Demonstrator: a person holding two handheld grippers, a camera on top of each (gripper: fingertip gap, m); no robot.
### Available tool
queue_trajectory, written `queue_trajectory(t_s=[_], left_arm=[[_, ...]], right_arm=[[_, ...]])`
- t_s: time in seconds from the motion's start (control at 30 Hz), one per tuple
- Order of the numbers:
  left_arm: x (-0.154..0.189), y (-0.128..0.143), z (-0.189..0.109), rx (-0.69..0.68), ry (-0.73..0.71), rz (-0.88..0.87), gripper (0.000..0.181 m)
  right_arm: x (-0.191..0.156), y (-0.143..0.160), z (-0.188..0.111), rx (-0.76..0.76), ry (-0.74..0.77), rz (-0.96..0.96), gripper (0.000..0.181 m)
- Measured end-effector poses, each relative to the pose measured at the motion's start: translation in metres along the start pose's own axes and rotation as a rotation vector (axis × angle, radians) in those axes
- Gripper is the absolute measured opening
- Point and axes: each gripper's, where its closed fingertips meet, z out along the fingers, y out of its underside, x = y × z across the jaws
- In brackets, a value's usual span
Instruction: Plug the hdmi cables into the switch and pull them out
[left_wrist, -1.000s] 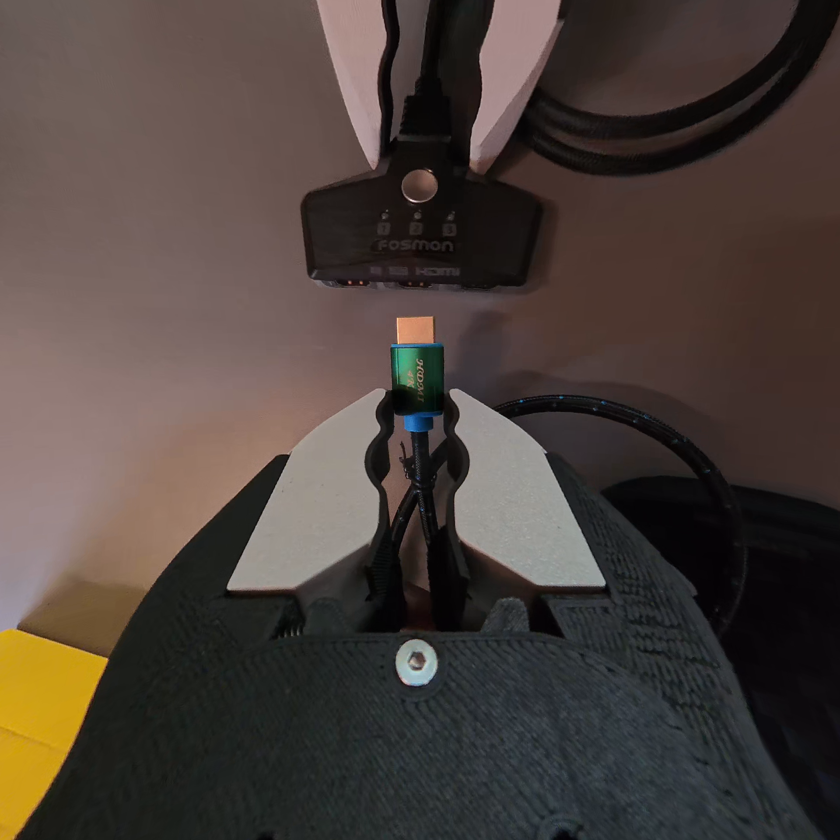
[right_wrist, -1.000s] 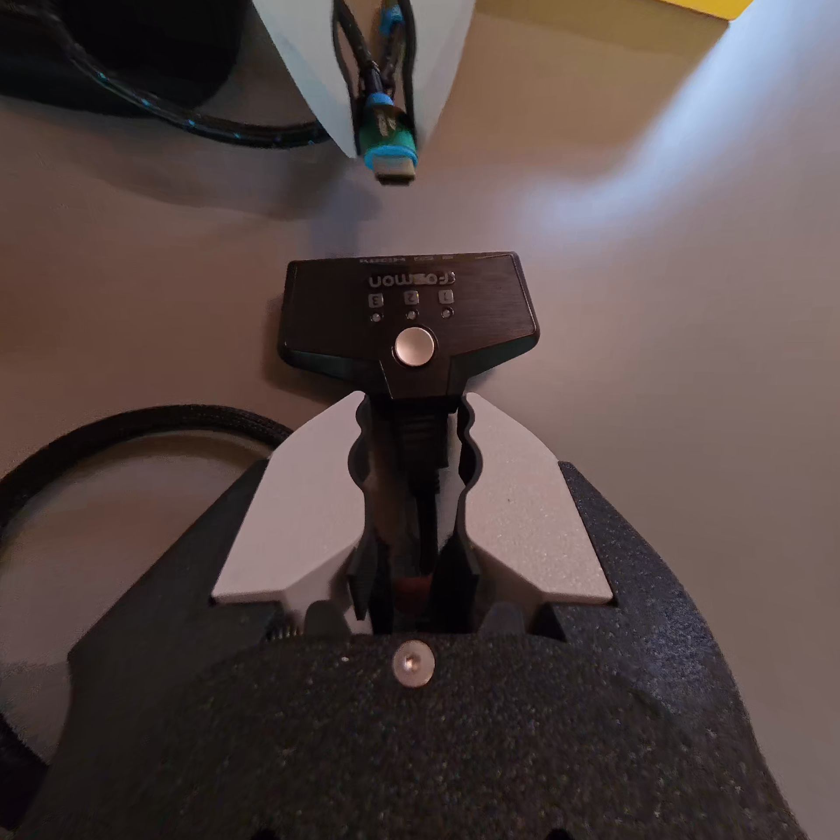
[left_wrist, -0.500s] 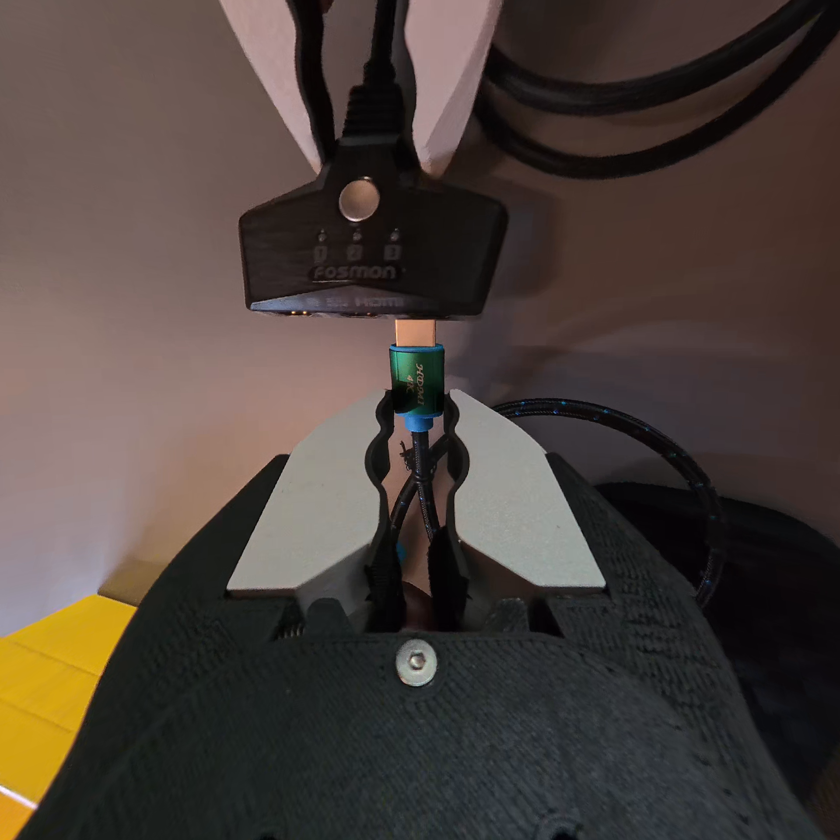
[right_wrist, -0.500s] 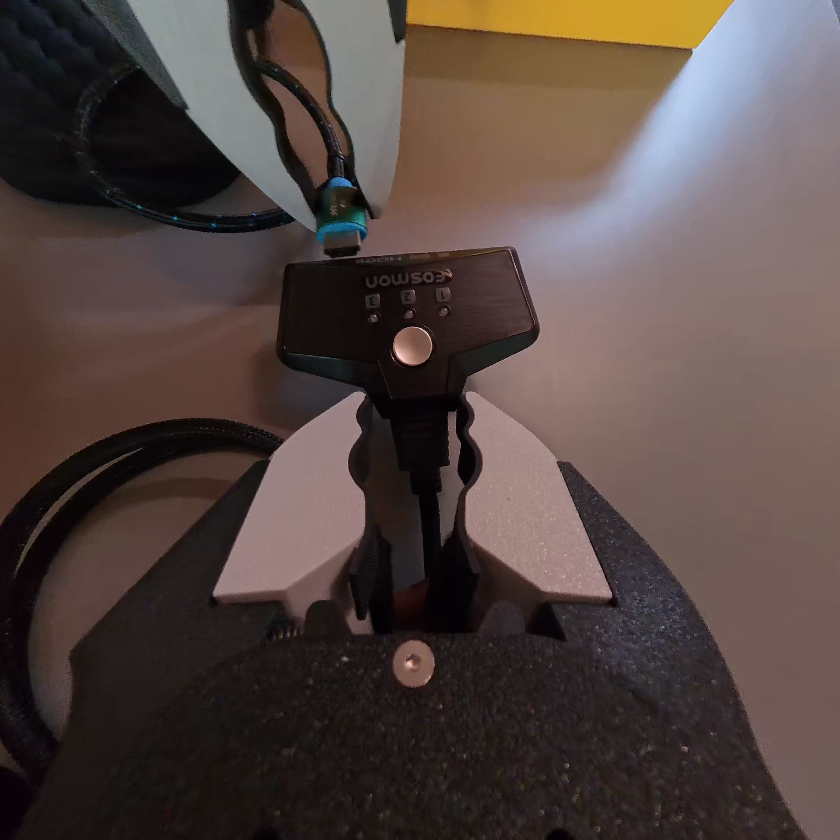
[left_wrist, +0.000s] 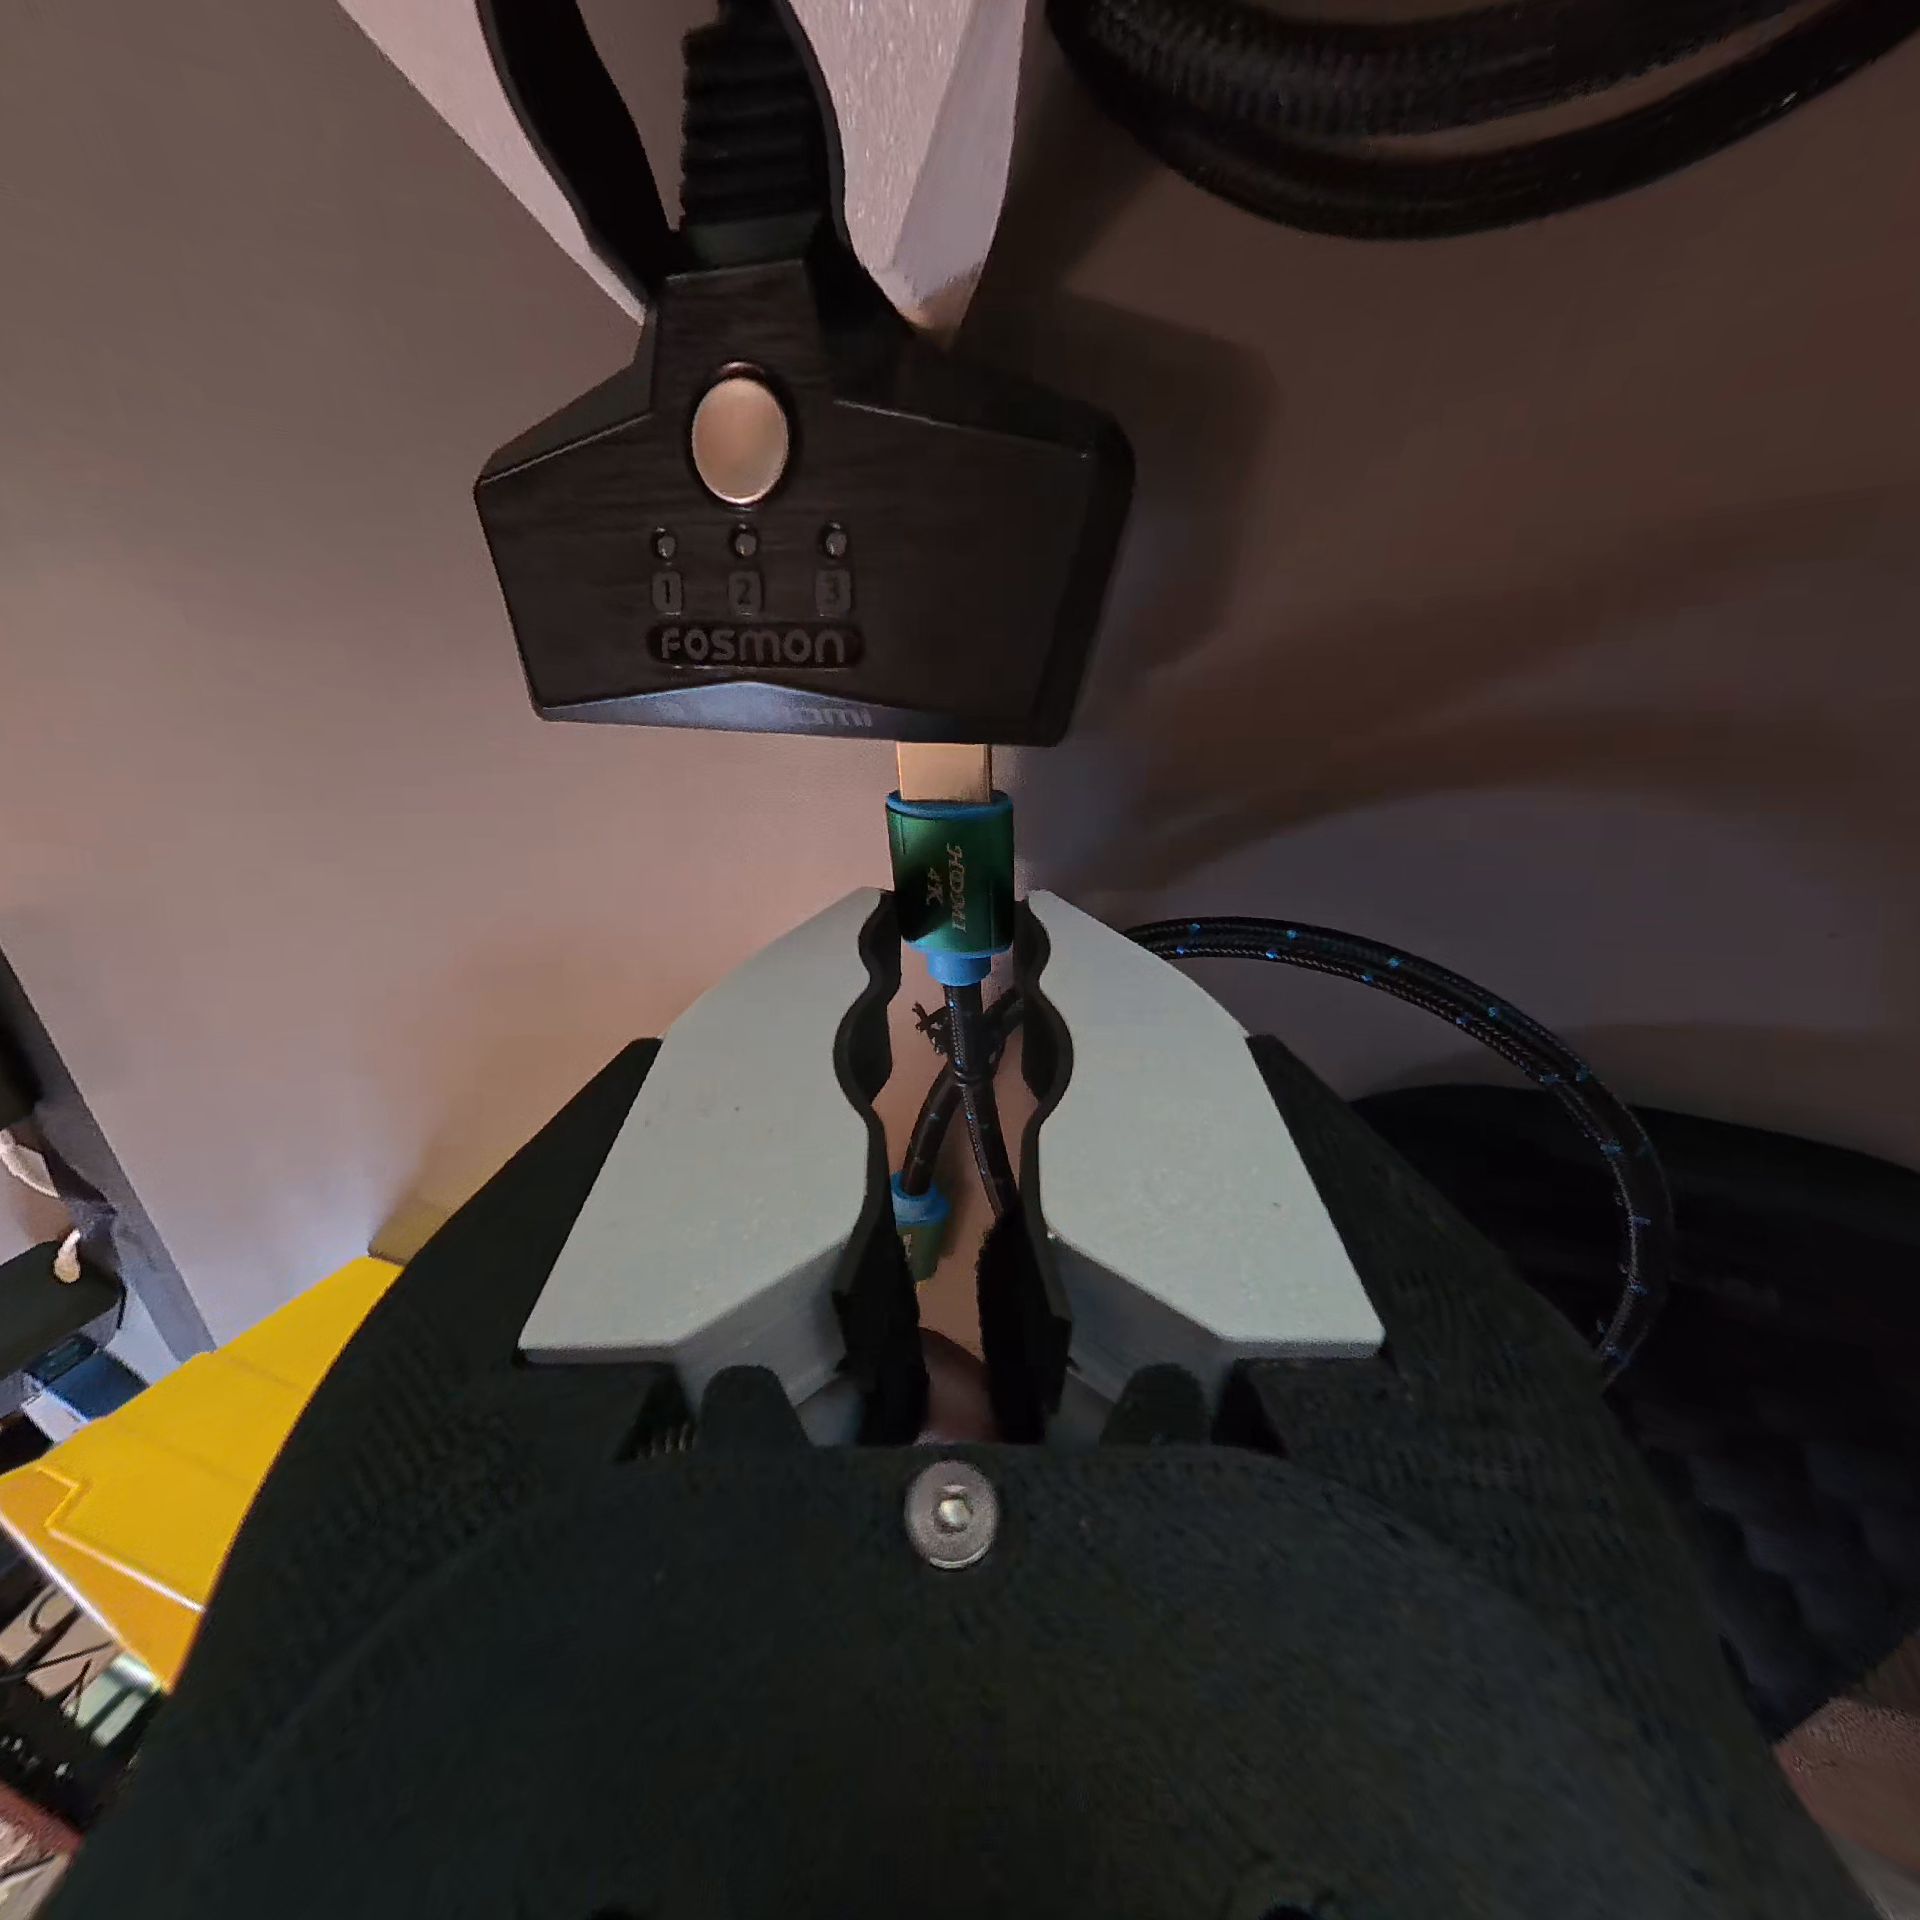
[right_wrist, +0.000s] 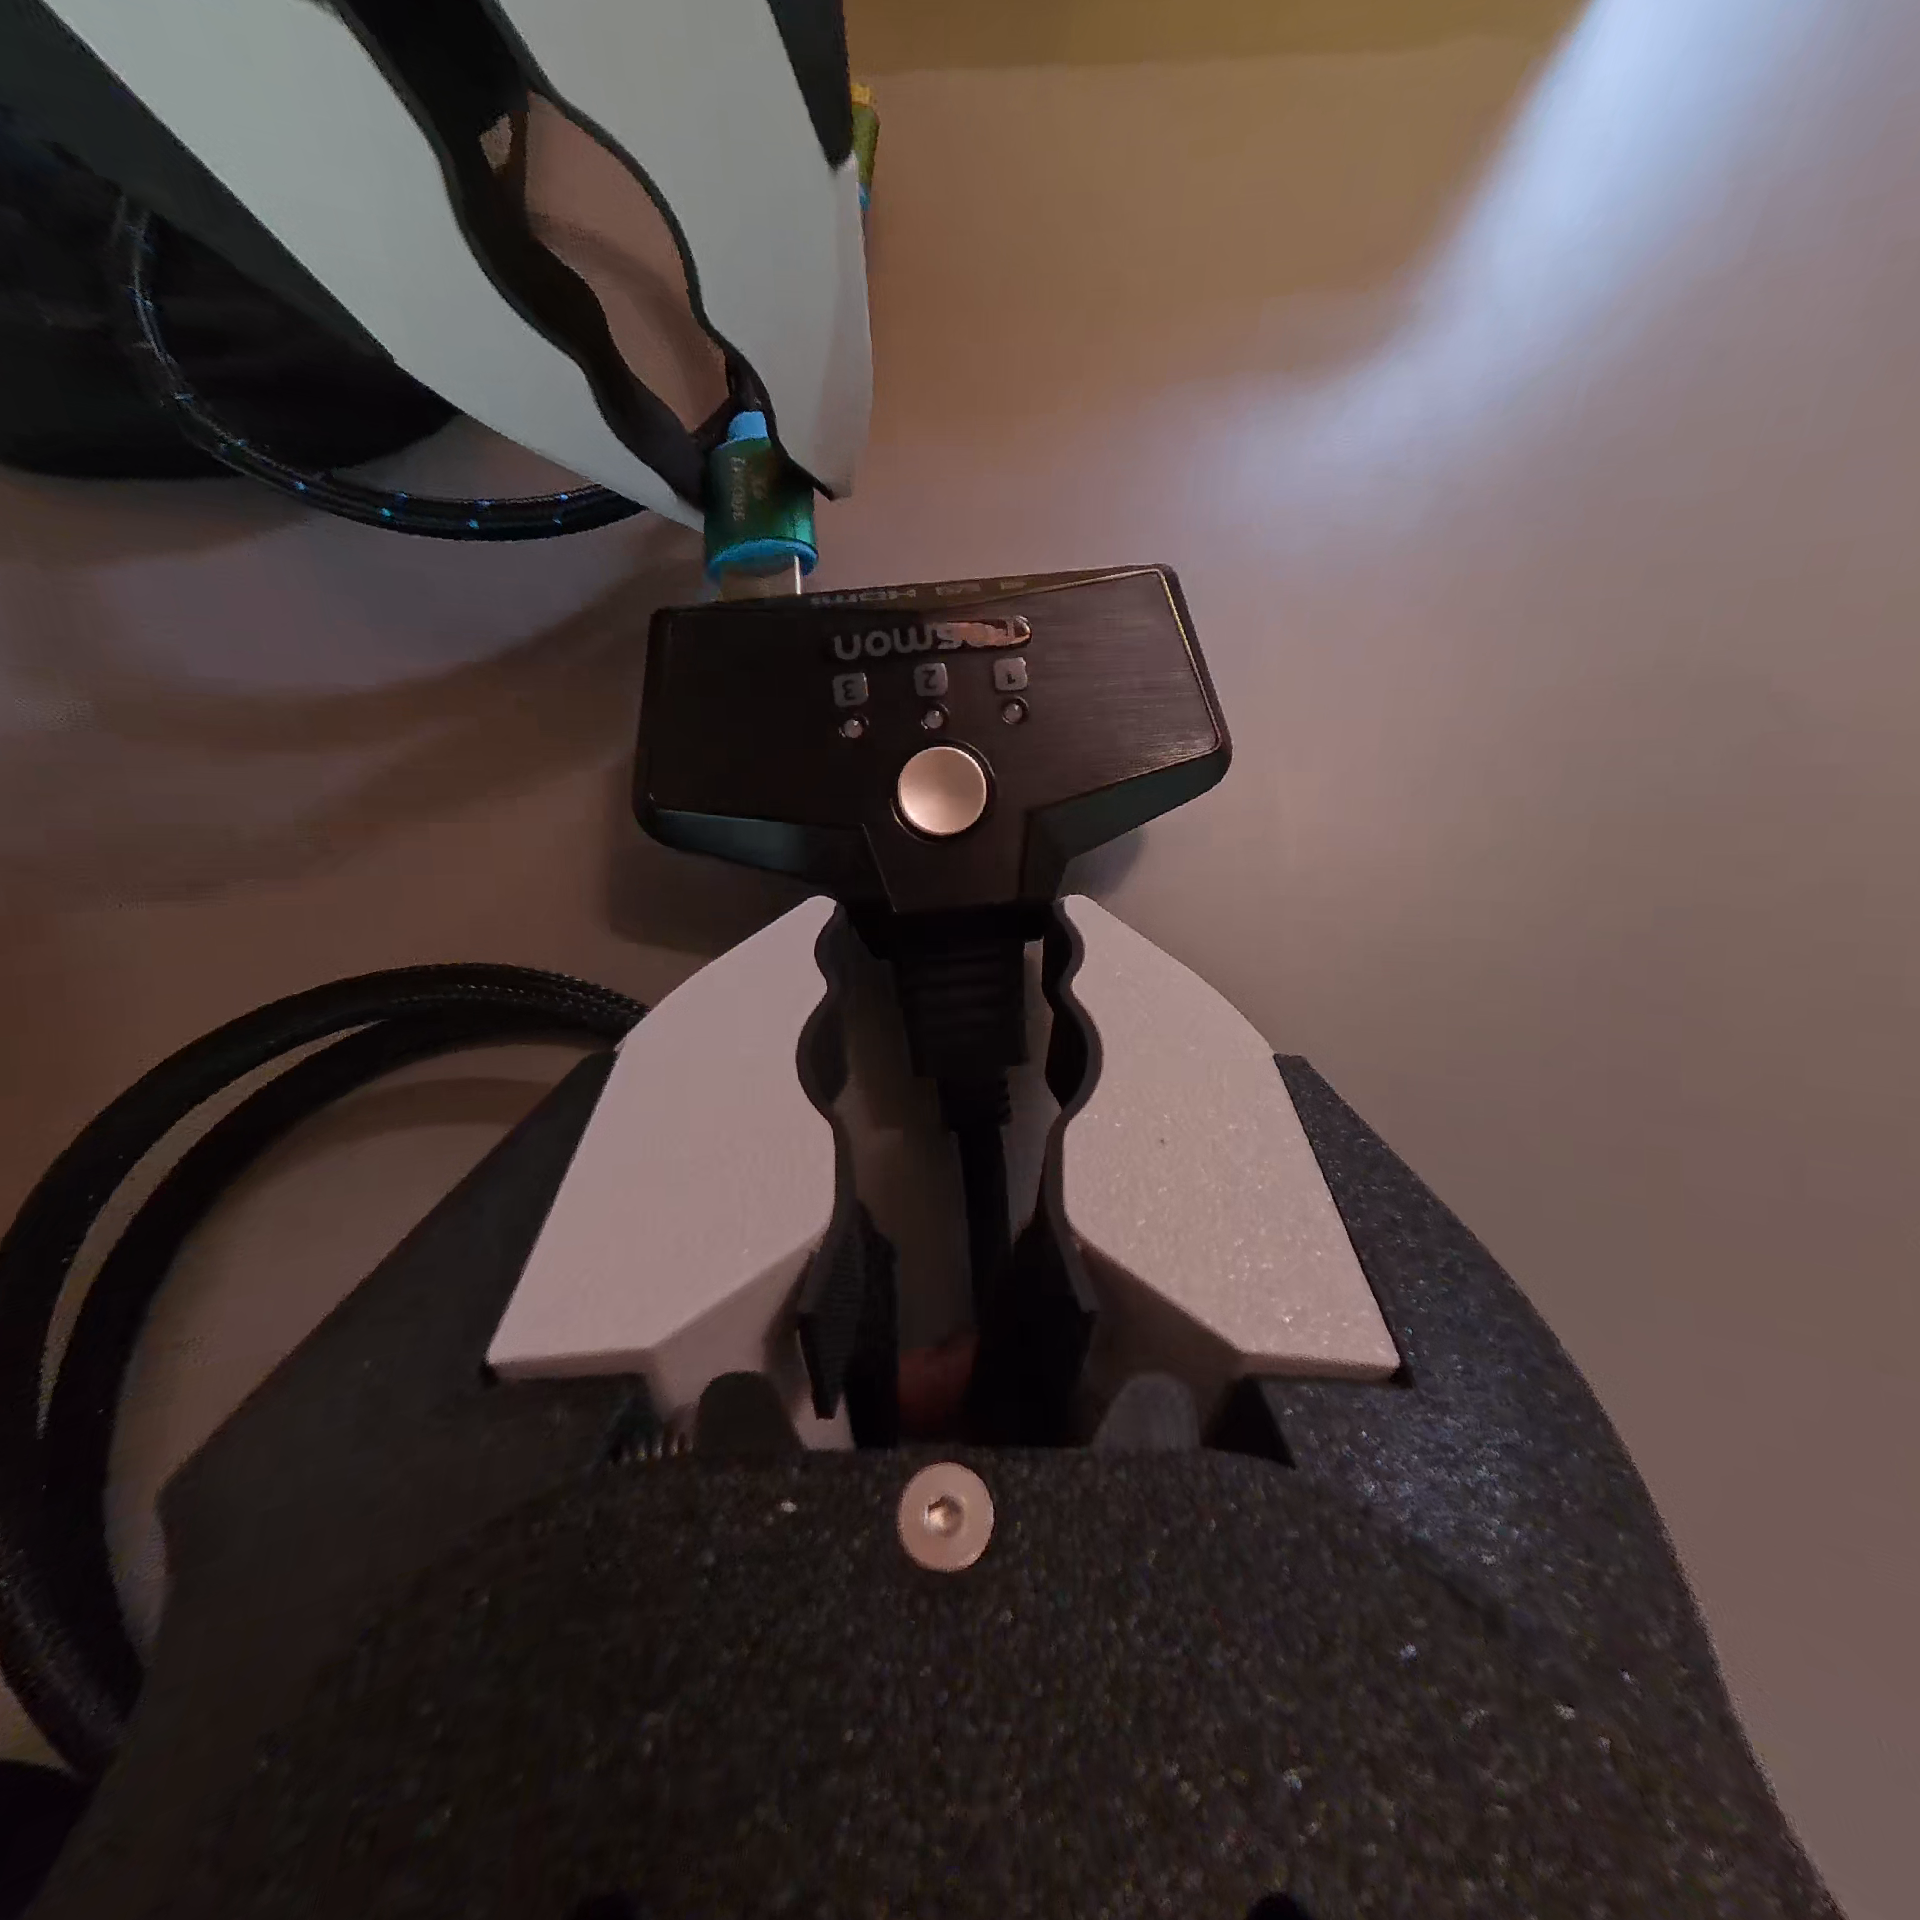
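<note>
Gripping a green HDMI plug (left_wrist: 951, 878) between clenched fingers (left_wrist: 764, 1132), the left gripper (left_wrist: 951, 914) is pressing the plug's gold tip into the right-hand end port of the black switch (left_wrist: 800, 561). Its fingers (right_wrist: 665, 1174) clamped on the switch's cable collar (right_wrist: 961, 1003), the right gripper (right_wrist: 951, 914) is holding the switch above the grey table (right_wrist: 1558, 727). Because the plug is looking only partly seated, any tilt or sideways offset between the grippers could be jamming the connector or twisting the switch loose.
</note>
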Motion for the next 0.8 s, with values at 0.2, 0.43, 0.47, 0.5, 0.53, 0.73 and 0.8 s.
queue_trajectory(t_s=[0.2, 0.43, 0.47, 0.5, 0.53, 0.73, 0.8], left_arm=[[-0.007, -0.002, -0.001, -0.066, -0.002, 0.054, 0.020], [-0.005, 0.001, 0.004, -0.126, 0.030, 0.076, 0.020], [-0.005, 0.001, 0.005, -0.123, 0.038, 0.077, 0.020], [-0.005, 0.001, 0.005, -0.112, 0.041, 0.078, 0.020], [-0.006, 0.000, 0.004, -0.098, 0.042, 0.076, 0.020], [-0.011, -0.006, -0.004, -0.059, 0.051, 0.064, 0.020], [-0.009, -0.002, 0.001, -0.124, 0.047, 0.127, 0.021]], right_arm=[[0.003, 0.000, -0.002, 0.022, 0.012, 0.025, 0.036], [0.004, 0.001, 0.000, -0.017, 0.036, 0.038, 0.036], [0.004, 0.002, 0.001, -0.019, 0.039, 0.040, 0.036], [0.004, 0.002, 0.001, -0.012, 0.036, 0.051, 0.036], [0.005, 0.002, 0.001, 0.000, 0.032, 0.067, 0.036], [0.006, -0.007, 0.000, 0.019, 0.035, 0.095, 0.036], [0.005, -0.006, 0.003, -0.023, 0.047, 0.074, 0.036]])
